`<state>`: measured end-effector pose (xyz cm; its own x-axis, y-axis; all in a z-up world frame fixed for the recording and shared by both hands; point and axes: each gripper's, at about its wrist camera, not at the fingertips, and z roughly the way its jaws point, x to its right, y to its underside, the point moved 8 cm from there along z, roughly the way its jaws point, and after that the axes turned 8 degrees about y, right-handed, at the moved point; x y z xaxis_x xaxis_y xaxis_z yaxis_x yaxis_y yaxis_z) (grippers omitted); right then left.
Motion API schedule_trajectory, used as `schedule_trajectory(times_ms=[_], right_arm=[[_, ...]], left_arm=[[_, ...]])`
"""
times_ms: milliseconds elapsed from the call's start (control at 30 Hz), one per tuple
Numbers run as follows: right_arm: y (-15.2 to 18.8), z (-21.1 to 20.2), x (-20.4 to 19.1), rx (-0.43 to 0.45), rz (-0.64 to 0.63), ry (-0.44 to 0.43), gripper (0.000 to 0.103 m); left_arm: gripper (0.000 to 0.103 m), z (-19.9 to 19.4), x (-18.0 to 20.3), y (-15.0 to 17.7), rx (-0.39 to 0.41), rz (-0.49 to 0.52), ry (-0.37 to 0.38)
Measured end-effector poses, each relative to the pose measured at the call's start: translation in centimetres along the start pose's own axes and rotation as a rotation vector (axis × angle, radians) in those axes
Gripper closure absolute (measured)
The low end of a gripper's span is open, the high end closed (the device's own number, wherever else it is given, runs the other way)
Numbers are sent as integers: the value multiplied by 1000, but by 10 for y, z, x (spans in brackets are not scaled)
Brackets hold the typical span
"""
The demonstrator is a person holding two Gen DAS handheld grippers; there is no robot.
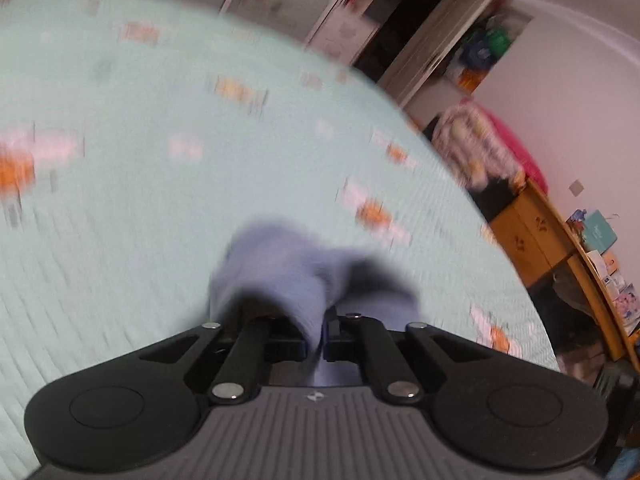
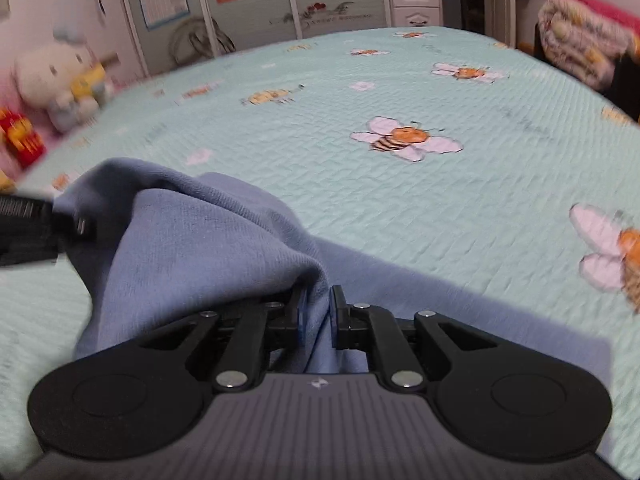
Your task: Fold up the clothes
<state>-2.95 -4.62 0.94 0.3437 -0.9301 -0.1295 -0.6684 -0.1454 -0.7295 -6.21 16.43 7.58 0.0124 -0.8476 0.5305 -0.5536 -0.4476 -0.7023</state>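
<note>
- The blue garment lies on the bed, bunched up and lifted at two points, with one flat part trailing over the mint bedspread toward the right.
- The right gripper is pinched tight on a fold of the blue cloth; the fabric runs straight up between its pads.
- The left gripper is clamped on another bit of the same cloth, which humps up over its tips. In the right wrist view it shows as a black tip at the far left edge, holding a raised corner.
- I judge the fold as only just begun: both edges are gripped and raised, but nothing lies flat and doubled yet. The cloth has still to be carried over, laid down and smoothed.
- The left wrist view is badly blurred, so I cannot tell the exact shape of the cloth there.
- Around: a white plush toy near the bed's far left corner, a rolled quilt off the right side, a wooden desk beyond the bed, a white drawer unit by the far wall.
- The open bedspread ahead looks bare, printed bees only; nothing seems to stand in the way of the fold.
</note>
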Motion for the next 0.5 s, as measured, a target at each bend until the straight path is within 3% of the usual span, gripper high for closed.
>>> schedule_trajectory(times_ms=[67,167,300,367,500], right_arm=[[1,-11,-6,5,50,-71,92],[-4,-32,-31,15,121,-265,94],[1,-65,-93,-3,76,-506,94],[15,-78,-126,-29,34,-608,94],[60,-81,-166,-137,-26,-681,92]], left_arm=[[100,-24,8,-22,60,42,-7],[100,-64,16,-50,132,61,-10],[99,-134,23,-80,238,109,-42],[99,-163,14,-83,263,120,-90],[98,-194,-29,-65,237,85,-197]])
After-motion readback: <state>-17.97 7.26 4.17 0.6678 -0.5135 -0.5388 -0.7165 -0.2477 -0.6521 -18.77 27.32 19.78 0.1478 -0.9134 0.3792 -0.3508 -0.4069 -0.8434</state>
